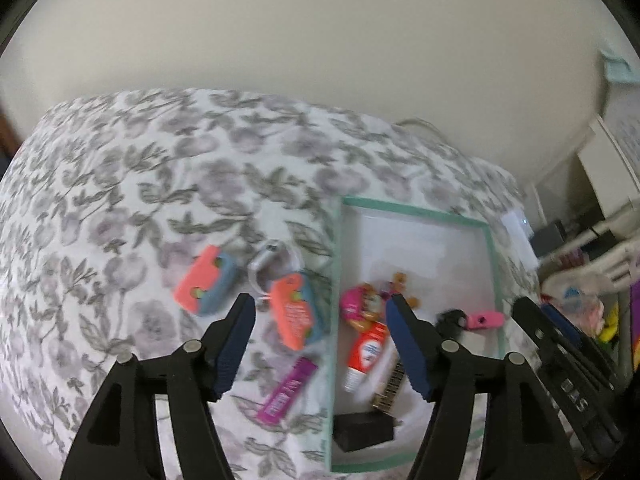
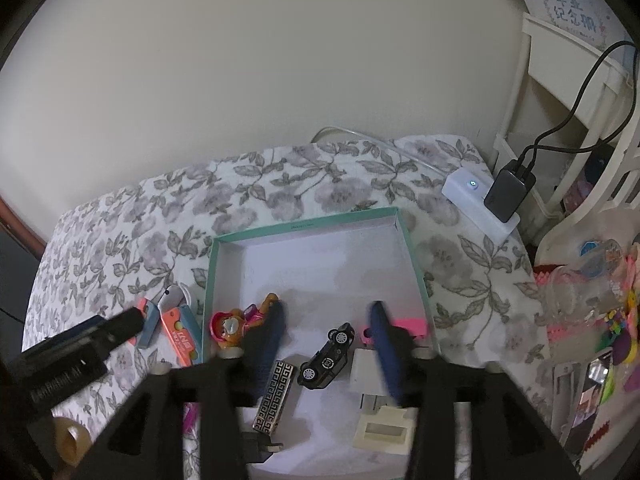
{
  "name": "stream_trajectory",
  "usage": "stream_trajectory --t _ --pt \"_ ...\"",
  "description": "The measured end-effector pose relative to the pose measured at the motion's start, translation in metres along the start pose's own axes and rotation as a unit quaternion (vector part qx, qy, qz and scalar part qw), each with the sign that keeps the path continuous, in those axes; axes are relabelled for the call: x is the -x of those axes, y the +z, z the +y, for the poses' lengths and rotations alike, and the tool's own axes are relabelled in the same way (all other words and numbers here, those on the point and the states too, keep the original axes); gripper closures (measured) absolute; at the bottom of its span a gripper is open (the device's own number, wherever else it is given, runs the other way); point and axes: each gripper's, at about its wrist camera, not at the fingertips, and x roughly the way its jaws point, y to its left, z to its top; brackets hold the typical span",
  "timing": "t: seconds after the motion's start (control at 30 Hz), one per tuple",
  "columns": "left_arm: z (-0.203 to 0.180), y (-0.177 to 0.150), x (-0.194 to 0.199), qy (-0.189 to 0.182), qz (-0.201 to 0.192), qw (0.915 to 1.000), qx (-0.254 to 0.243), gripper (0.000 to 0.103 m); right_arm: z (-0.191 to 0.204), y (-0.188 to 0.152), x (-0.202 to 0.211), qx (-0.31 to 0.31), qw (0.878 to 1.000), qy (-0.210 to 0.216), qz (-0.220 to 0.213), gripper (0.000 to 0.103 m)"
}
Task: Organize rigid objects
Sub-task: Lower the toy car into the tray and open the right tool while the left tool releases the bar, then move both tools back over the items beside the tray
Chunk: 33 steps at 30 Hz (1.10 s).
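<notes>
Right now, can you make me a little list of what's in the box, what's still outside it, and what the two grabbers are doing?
box: teal-rimmed tray on the floral cloth
inside: toy car, patterned bar, doll figure, pink piece
outside: two orange-blue blocks, purple tube
left gripper: open, holding nothing
right gripper: open above the tray, holding nothing

left gripper (image 1: 322,320) jaws apart (empty), right gripper (image 2: 328,320) likewise, both angled downward
</notes>
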Motion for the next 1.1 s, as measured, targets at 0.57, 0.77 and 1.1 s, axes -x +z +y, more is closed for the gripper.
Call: stream_trajectory --t 0.57,0.77,1.1 --pt "0.132 0.003 -0.011 0.010 0.001 0.9848 0.173 0.003 0.034 -0.010 -0.028 0.024 0.999 0.024 0.023 0.016" --pt "0.160 0.002 0.001 0.042 -0.019 0.9798 0.195 0.003 0.054 -0.014 -0.033 0.040 0.998 0.031 0.026 0.003" --pt "0.176 -0.006 -0.001 0.050 0.002 0.9787 0.199 0.003 0.102 -0.024 -0.045 0.077 0.995 0.050 0.042 0.001"
